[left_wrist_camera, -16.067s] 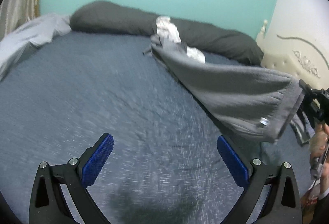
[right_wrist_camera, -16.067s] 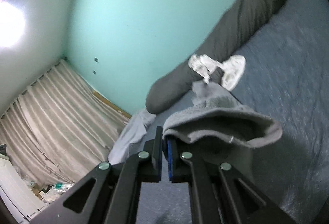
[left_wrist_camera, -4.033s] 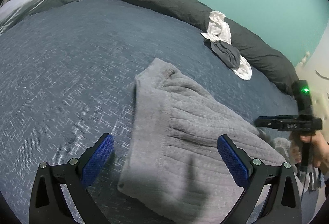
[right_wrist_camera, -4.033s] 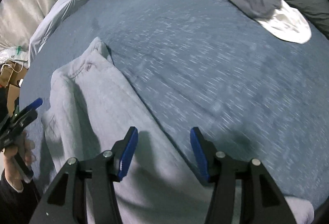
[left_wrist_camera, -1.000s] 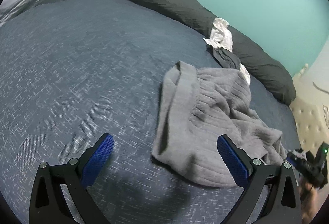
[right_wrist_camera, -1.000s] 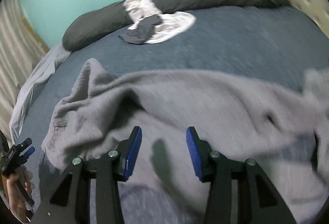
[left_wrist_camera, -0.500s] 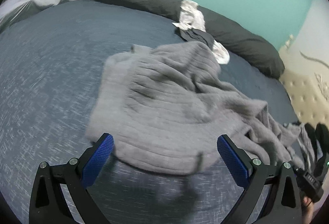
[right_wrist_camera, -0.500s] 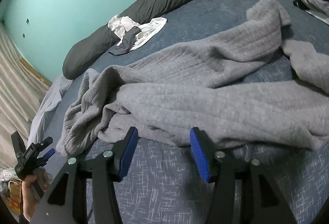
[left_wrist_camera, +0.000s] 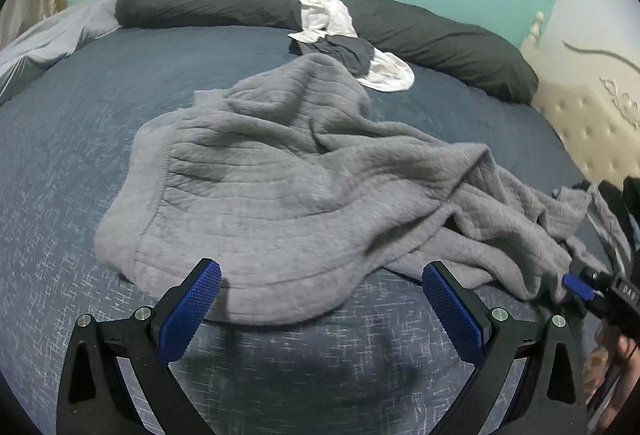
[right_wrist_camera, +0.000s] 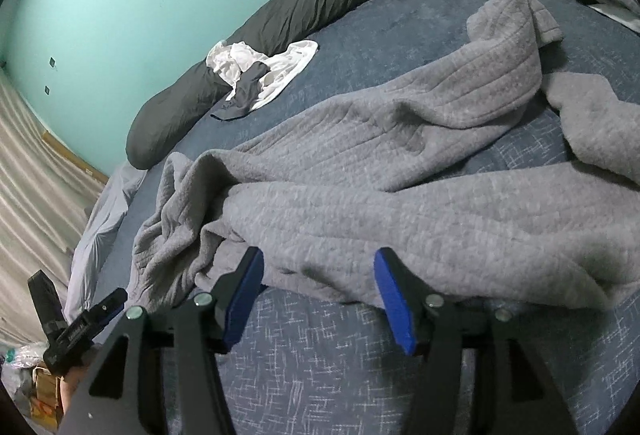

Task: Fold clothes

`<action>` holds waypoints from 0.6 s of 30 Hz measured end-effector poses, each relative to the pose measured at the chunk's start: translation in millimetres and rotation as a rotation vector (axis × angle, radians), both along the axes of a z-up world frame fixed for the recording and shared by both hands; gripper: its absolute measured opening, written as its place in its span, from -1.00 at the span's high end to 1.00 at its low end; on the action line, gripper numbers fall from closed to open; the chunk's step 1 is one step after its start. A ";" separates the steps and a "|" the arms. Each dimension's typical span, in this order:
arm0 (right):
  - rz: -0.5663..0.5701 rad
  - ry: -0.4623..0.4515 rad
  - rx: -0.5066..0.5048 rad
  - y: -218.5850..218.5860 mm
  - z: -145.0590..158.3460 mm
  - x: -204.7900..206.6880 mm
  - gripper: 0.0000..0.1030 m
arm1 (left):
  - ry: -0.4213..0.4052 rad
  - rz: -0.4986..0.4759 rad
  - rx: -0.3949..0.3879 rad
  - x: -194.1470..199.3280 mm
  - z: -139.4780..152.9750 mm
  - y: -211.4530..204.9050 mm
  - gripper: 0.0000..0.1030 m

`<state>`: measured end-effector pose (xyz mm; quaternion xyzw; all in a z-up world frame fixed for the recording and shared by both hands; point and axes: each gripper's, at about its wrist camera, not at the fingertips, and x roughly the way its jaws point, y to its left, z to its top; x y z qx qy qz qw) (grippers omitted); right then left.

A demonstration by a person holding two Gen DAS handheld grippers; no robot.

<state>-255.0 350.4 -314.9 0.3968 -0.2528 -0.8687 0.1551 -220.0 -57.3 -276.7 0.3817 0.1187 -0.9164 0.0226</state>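
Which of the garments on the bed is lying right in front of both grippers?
The grey knit garment, crumpled mid-bed. The white cloth and dark one lie far off by the long pillow.

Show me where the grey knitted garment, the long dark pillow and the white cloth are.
grey knitted garment [left_wrist_camera: 280, 171]: left wrist view, middle of its ribbed body.
long dark pillow [left_wrist_camera: 200, 1]: left wrist view, its left end.
white cloth [right_wrist_camera: 286, 69]: right wrist view, its flat lower part on the bed.
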 end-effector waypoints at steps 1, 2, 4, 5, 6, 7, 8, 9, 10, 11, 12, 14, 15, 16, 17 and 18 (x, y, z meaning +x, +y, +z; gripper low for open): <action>-0.002 -0.003 -0.009 2.4 -0.5 -0.2 -0.14 | -0.001 -0.005 -0.003 -0.2 0.2 3.8 -0.99; -0.005 -0.006 -0.014 5.1 -0.8 -0.4 -0.14 | 0.000 -0.010 -0.005 -0.6 0.5 7.0 -0.99; -0.018 -0.011 -0.018 9.7 0.5 0.2 -0.14 | 0.005 -0.022 -0.016 -1.2 2.2 14.8 -0.99; -0.026 -0.009 -0.017 12.6 1.5 1.3 -0.14 | 0.006 -0.028 -0.021 -1.4 3.1 18.7 -0.99; -0.030 -0.007 -0.012 15.2 2.7 2.5 -0.14 | 0.007 -0.034 -0.025 -1.7 3.5 22.1 -0.99; -0.034 -0.005 -0.008 17.8 3.9 3.7 -0.14 | 0.007 -0.039 -0.029 -2.2 3.8 25.3 -0.99; -0.035 -0.004 -0.006 19.9 4.2 4.8 -0.14 | 0.007 -0.044 -0.032 -2.6 4.0 28.2 -0.99; -0.039 -0.005 -0.004 22.2 4.4 6.0 -0.14 | 0.007 -0.047 -0.036 -3.1 4.2 30.9 -0.99; -0.048 -0.010 0.000 25.2 4.5 7.2 -0.14 | 0.006 -0.050 -0.040 -3.6 4.5 33.7 -0.99; -0.058 -0.014 0.004 28.3 4.7 8.5 -0.14 | 0.005 -0.052 -0.045 -4.3 5.0 36.3 -0.99; -0.073 -0.014 0.015 31.6 5.2 9.9 -0.15 | 0.005 -0.054 -0.051 -5.0 5.5 38.8 -0.99; -0.102 -0.015 0.037 38.3 6.1 12.6 -0.16 | 0.007 -0.060 -0.058 -5.6 6.7 42.6 -0.99; -0.116 -0.015 0.047 41.7 6.4 13.8 -0.16 | 0.009 -0.062 -0.062 -5.8 7.3 44.3 -0.99; -0.127 -0.021 0.056 45.3 5.5 14.1 -0.16 | 0.011 -0.065 -0.065 -6.0 7.9 46.1 -0.99; -0.138 -0.025 0.064 48.8 4.6 14.4 -0.16 | 0.011 -0.068 -0.070 -6.1 8.1 47.6 -0.99; -0.147 -0.029 0.065 51.8 2.8 14.6 -0.16 | 0.009 -0.070 -0.074 -6.5 7.8 49.2 -0.99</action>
